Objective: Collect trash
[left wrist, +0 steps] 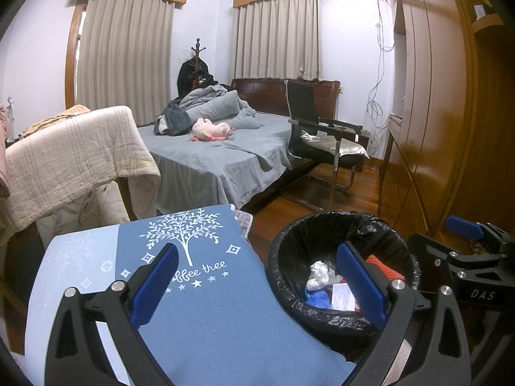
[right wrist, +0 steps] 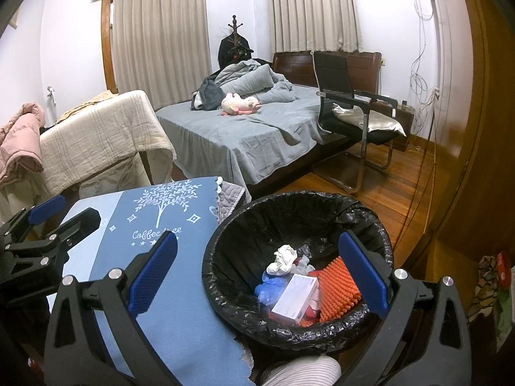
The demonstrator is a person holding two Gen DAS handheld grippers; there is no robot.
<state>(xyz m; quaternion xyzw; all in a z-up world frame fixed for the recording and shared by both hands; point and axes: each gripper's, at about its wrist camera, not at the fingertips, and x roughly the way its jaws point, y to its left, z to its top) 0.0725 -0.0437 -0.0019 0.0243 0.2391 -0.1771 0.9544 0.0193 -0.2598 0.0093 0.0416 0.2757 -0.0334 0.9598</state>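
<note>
A bin with a black liner point(left wrist: 289, 244) point(right wrist: 322, 202) stands on the floor beside a table under a blue cloth point(left wrist: 206, 321) point(right wrist: 180, 308). Inside lie crumpled white tissue point(right wrist: 283, 259), a blue glove point(right wrist: 270, 289), a white box point(right wrist: 294, 299) and an orange spiky mat point(right wrist: 334, 286). My left gripper point(left wrist: 257, 284) is open and empty, over the cloth's edge and the bin's left rim. My right gripper point(right wrist: 257, 276) is open and empty, above the bin. Each gripper shows in the other's view: the right one point(left wrist: 466, 244), the left one point(right wrist: 48, 218).
A bed with grey sheets point(right wrist: 257, 135) and a pink plush toy point(right wrist: 239, 104) is behind. A black chair point(right wrist: 354, 112) stands on the wood floor. A sofa under a beige throw point(right wrist: 103, 138) is at left. A wooden wardrobe point(right wrist: 482, 128) runs along the right.
</note>
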